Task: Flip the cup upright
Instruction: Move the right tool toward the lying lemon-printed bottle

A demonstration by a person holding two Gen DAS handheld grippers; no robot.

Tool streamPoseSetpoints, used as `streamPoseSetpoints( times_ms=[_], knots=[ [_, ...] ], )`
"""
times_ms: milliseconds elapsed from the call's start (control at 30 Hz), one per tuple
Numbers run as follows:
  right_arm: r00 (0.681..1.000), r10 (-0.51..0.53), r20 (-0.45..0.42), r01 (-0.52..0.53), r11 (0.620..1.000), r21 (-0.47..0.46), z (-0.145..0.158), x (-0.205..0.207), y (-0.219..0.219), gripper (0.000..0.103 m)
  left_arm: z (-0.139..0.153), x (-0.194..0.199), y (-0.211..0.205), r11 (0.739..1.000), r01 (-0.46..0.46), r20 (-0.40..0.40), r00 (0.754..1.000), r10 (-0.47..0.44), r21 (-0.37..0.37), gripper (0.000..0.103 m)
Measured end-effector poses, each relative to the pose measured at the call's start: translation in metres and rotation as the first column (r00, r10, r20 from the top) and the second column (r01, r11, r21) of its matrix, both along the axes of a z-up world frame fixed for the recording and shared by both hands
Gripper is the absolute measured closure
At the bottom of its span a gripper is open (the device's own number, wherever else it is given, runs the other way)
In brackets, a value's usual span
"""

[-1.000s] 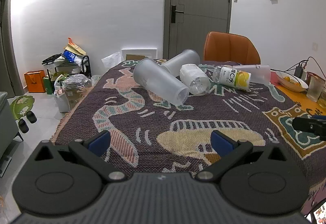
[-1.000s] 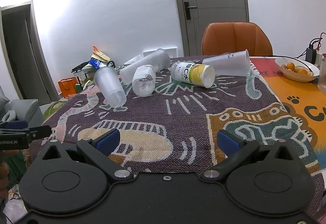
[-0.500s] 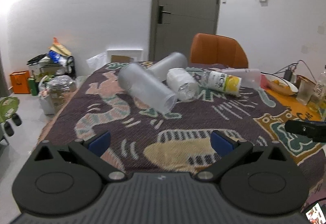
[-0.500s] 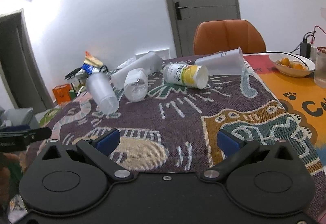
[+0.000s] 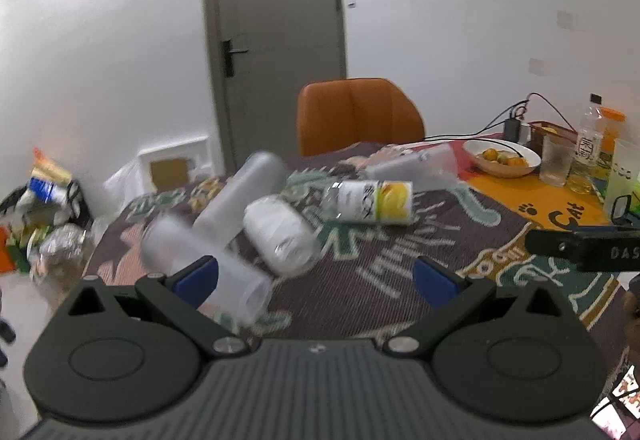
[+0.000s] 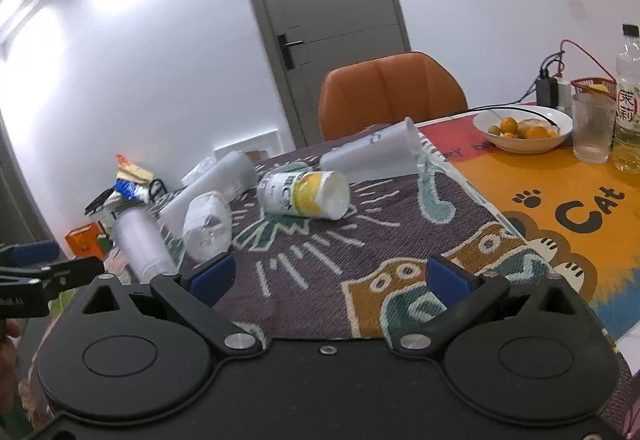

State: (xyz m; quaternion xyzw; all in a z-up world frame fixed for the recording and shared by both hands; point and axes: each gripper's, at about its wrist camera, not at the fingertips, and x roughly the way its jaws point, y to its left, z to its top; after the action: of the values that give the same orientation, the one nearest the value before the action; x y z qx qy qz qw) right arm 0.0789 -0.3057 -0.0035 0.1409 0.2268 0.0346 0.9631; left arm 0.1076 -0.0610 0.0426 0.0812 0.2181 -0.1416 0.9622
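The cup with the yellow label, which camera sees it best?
The right wrist view: the yellow-labelled cup lies on its side there, sharp, with its white end facing the camera. The left wrist view also shows the whole cup, side-on, but blurred.

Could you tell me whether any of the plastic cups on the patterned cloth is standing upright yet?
No, the right wrist view shows every cup lying on its side, including the yellow-labelled cup and the big white cup.

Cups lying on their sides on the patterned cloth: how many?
5. Nearest frosted cup; long frosted cup behind it; short white cup; yellow-label cup; tapered white cup by the orange chair.
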Motion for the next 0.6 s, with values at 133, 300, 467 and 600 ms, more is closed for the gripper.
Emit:
streamPoseSetpoints(
  times_ms=[133, 300, 467, 600],
  knots=[
    [1.0, -0.023, 0.003, 0.023, 1.0, -0.004, 0.002, 0.013, -0.005, 0.0, 0.009, 0.018, -0.023, 0.995, 0.07, 0.032, 0.997, -0.073, 0.074, 0.0],
    [1.0, 0.002, 0.009, -0.003, 1.0, 0.011, 0.004, 0.025, -0.011, 0.0, 0.015, 0.046, -0.051, 0.973, 0.144, 0.046, 0.987, -0.154, 0.181, 0.001],
    [1.0, -0.013, -0.001, 0.013, 1.0, -0.01, 0.004, 0.041, -0.013, 0.0, 0.02, 0.08, -0.066, 0.96, 0.169, 0.029, 0.983, -0.179, 0.222, 0.002],
    [0.998, -0.061, -0.026, 0.061, 0.998, 0.012, 0.001, 0.055, -0.021, 0.0, 0.019, 0.107, -0.076, 0.949, 0.188, -0.004, 0.981, -0.193, 0.255, 0.002]
  ],
)
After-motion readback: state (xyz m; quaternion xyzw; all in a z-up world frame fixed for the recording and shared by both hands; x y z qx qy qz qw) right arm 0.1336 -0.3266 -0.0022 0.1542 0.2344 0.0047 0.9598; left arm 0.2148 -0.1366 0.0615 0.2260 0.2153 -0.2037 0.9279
